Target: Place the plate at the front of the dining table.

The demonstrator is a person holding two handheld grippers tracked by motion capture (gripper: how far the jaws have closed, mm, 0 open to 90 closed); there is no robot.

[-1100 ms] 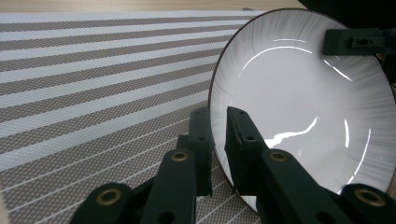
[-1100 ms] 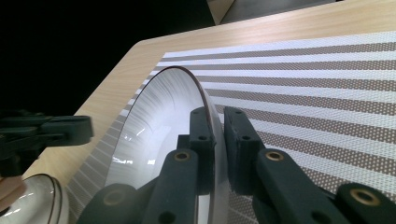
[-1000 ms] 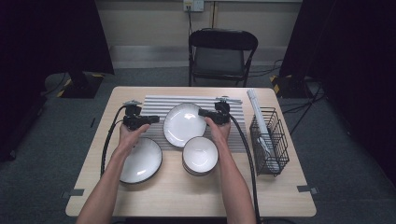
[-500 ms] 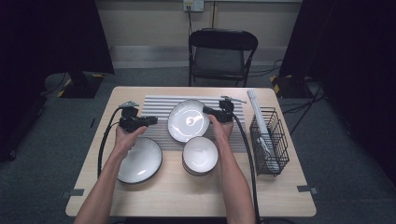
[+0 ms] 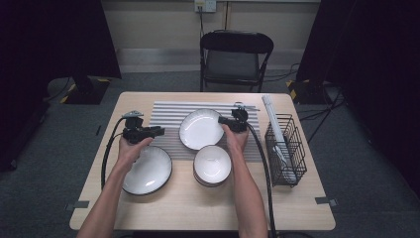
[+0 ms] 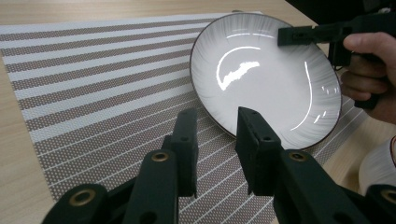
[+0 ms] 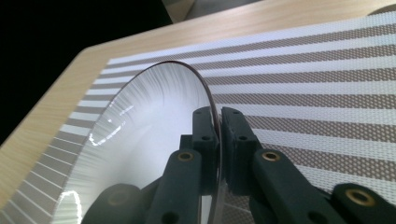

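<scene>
A white plate with a dark rim (image 5: 200, 129) lies on the striped mat (image 5: 166, 116), its right side tipped up a little. My right gripper (image 5: 223, 120) is shut on the plate's right rim; in the right gripper view the thin rim (image 7: 140, 126) runs between the pressed jaws of the right gripper (image 7: 217, 114). My left gripper (image 5: 159, 131) stands open just left of the plate. Its jaws have just been opening, and nothing is between them. In the left gripper view the left gripper (image 6: 217, 116) points at the plate (image 6: 261, 79), with the right gripper (image 6: 286, 35) clamped on the far rim.
A larger white plate (image 5: 148, 171) lies at the front left. A stack of white bowls (image 5: 212, 165) sits in front of the mat. A black wire basket (image 5: 286, 148) with long white sticks stands at the right. A folding chair (image 5: 235, 59) is behind the table.
The left gripper's jaws have widened, and it has drawn back slightly from the plate's left rim. The plate has shifted a little to the right in the right gripper's hold.
</scene>
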